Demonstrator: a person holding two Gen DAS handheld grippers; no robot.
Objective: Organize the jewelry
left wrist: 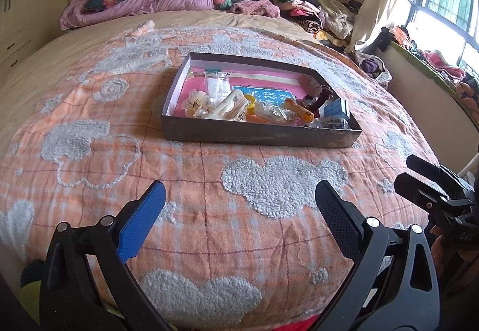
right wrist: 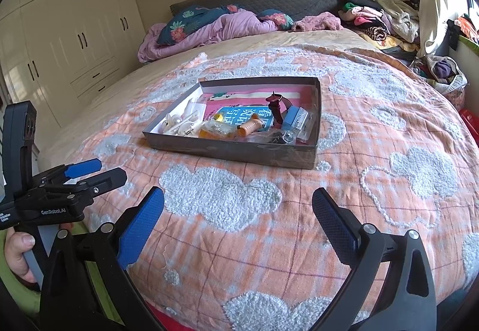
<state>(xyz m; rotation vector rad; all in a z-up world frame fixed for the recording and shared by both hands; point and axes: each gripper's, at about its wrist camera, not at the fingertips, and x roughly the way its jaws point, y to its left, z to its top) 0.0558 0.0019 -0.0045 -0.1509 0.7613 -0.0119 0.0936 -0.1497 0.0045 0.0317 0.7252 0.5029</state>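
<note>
Left tool held low over the bed, blue-padded fingers spread wide, nothing between them. Right tool same: low over the bed, fingers wide apart, empty. A hand grips the left tool's handle, thumb up. Both tools side by side, apart.

bare bedspread before crowded box, open from above
</note>
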